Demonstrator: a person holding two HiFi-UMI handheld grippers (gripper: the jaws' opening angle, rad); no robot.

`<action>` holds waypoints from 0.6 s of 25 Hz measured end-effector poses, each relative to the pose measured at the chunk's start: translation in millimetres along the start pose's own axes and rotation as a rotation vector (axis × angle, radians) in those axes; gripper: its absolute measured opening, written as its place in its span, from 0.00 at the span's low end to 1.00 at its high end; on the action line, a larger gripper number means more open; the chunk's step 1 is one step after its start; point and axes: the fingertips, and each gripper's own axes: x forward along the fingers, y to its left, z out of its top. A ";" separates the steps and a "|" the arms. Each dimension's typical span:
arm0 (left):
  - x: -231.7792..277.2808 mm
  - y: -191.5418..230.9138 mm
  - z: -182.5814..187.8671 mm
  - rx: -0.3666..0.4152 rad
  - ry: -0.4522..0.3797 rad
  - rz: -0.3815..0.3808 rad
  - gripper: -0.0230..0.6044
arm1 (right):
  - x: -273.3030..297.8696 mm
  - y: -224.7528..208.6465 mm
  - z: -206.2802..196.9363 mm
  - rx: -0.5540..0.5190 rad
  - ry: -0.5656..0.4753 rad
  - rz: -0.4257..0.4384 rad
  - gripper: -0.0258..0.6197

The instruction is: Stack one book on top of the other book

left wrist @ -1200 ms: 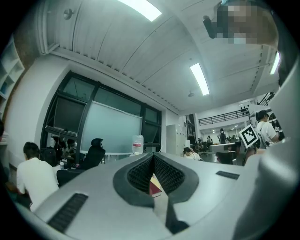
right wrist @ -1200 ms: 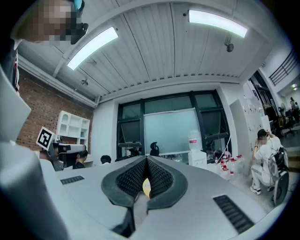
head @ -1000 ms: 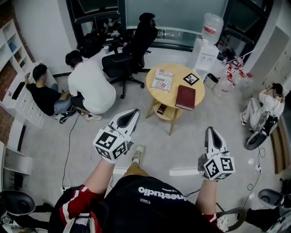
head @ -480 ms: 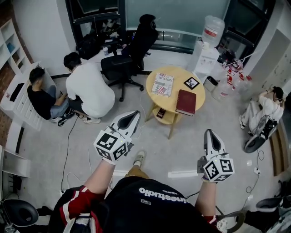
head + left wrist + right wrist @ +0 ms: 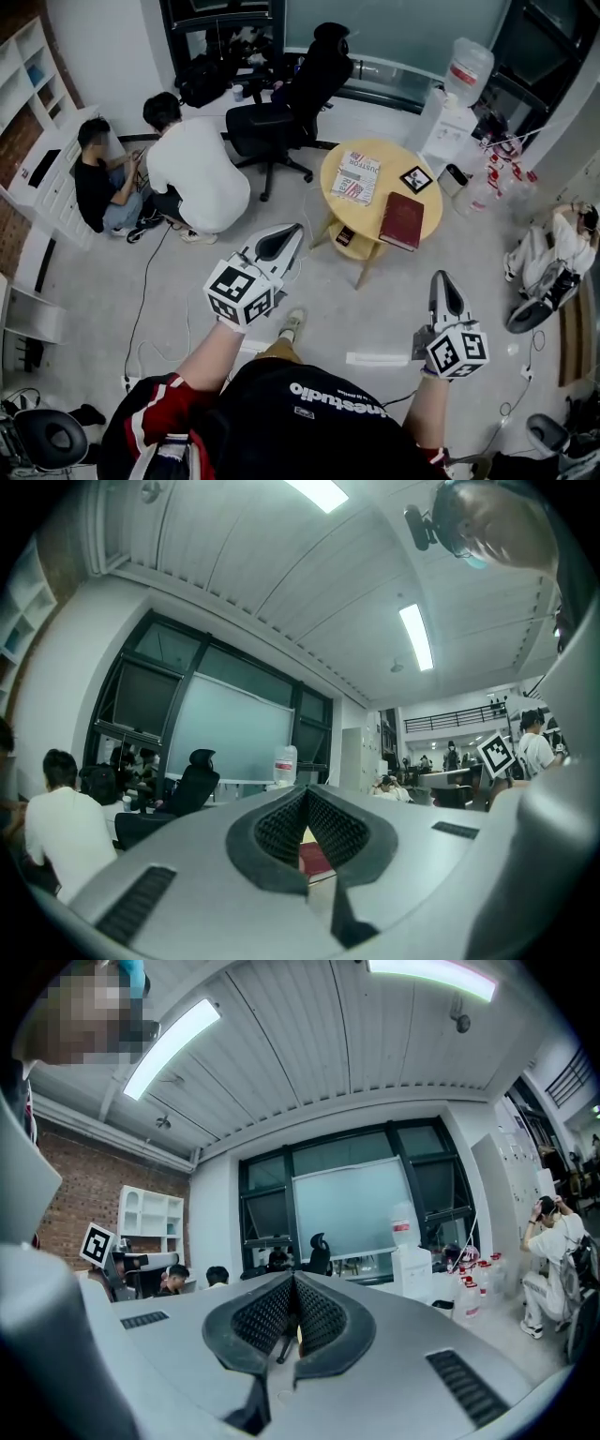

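A dark red book [image 5: 401, 221] lies on the near right part of a round yellow table [image 5: 375, 208]. A white printed book [image 5: 356, 177] lies on the table's far left, apart from the red one. My left gripper [image 5: 286, 236] is held level over the floor, short of the table, shut and empty. My right gripper [image 5: 442, 281] is also shut and empty, nearer to me and right of the table. In the left gripper view the shut left gripper [image 5: 306, 794] shows the red book [image 5: 314, 857] below its tips. In the right gripper view the right gripper [image 5: 294, 1279] is shut.
A square marker tile [image 5: 415, 179] lies on the table and a small item [image 5: 345, 236] on its lower shelf. Two people [image 5: 192, 173] crouch at the left by a white shelf unit [image 5: 42, 183]. A black office chair [image 5: 281, 122], a water dispenser [image 5: 452, 112] and a seated person [image 5: 561, 246] surround the table.
Both grippers have moved forward toward the table, still shut and level. The books have not moved.
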 end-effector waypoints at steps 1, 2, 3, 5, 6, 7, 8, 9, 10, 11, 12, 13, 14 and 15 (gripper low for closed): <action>0.0 5.1 -0.4 0.002 0.002 0.008 0.06 | 6.9 1.3 -0.4 -0.001 0.002 0.009 0.08; 0.2 10.4 -0.7 0.004 0.005 0.017 0.06 | 13.8 2.4 -0.6 -0.002 0.005 0.018 0.08; 0.4 15.7 -0.9 0.005 0.008 0.025 0.06 | 20.6 3.4 -0.9 -0.002 0.007 0.026 0.08; 1.2 26.1 -1.1 0.004 0.014 0.041 0.06 | 33.5 5.4 -1.6 0.001 0.012 0.040 0.08; 2.1 30.8 -1.1 0.004 0.016 0.046 0.06 | 39.4 6.7 -1.7 0.001 0.014 0.046 0.08; 3.4 35.1 -1.0 0.005 0.017 0.050 0.06 | 44.8 7.5 -1.8 0.003 0.015 0.050 0.08; 5.6 39.0 -0.6 0.006 0.018 0.053 0.06 | 50.3 7.8 -1.7 0.004 0.016 0.053 0.08; 8.9 42.8 -0.3 0.007 0.018 0.055 0.06 | 56.1 7.6 -1.1 0.004 0.018 0.057 0.08; 13.2 46.3 -0.1 0.007 0.018 0.056 0.06 | 62.2 6.9 -0.2 0.003 0.019 0.062 0.08; 18.1 49.4 0.0 0.007 0.019 0.056 0.06 | 68.0 5.7 0.5 0.002 0.021 0.066 0.08; 22.9 52.3 -0.3 0.006 0.020 0.055 0.06 | 73.2 4.0 0.6 0.002 0.023 0.068 0.08; 27.4 55.2 -0.9 0.004 0.022 0.053 0.06 | 78.1 2.0 0.2 0.005 0.025 0.067 0.08; 31.9 58.2 -1.8 0.002 0.026 0.051 0.06 | 83.1 -0.1 -0.2 0.009 0.027 0.066 0.08; 37.1 61.5 -2.9 0.000 0.030 0.048 0.06 | 88.7 -2.4 -0.1 0.012 0.029 0.064 0.08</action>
